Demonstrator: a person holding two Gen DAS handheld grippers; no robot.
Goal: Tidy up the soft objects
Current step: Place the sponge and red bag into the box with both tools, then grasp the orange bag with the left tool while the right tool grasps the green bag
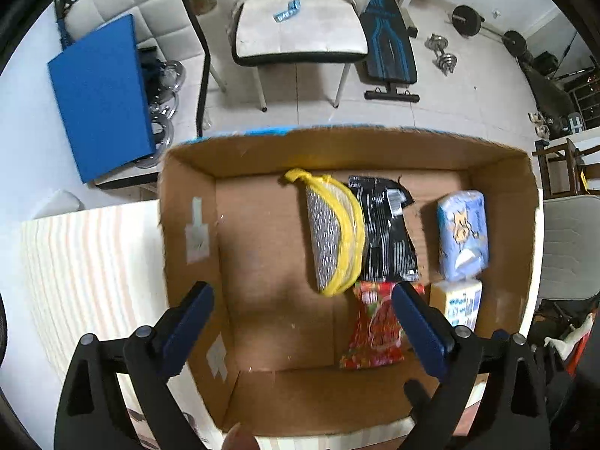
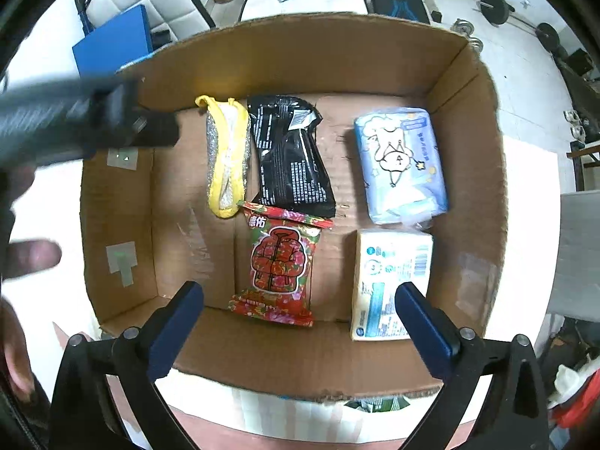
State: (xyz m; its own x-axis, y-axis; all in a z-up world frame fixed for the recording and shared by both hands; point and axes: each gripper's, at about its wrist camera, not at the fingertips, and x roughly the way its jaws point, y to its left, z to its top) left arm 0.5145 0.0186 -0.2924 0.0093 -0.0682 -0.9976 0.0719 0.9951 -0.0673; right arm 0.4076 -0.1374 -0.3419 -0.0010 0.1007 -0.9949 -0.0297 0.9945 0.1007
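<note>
An open cardboard box [image 2: 307,63] [image 1: 187,195] holds several soft items. A yellow-edged silver pouch [image 2: 227,157] [image 1: 333,236] lies next to a black packet [image 2: 290,153] [image 1: 386,228]. A red floral packet [image 2: 279,266] [image 1: 375,326] lies in front of them. A light blue tissue pack [image 2: 401,165] [image 1: 463,236] and a white tissue pack [image 2: 390,285] [image 1: 459,303] lie at the right. My left gripper [image 1: 303,300] is open and empty over the box's left half; its body shows blurred in the right wrist view [image 2: 86,120]. My right gripper [image 2: 300,296] is open and empty above the box's near side.
The box stands on a white table [image 1: 86,262]. Beyond it are a white chair [image 1: 300,33], a blue board [image 1: 101,97], a black bench [image 1: 390,48] and dumbbells [image 1: 442,54] on the tiled floor. A grey seat [image 1: 570,247] is at the right.
</note>
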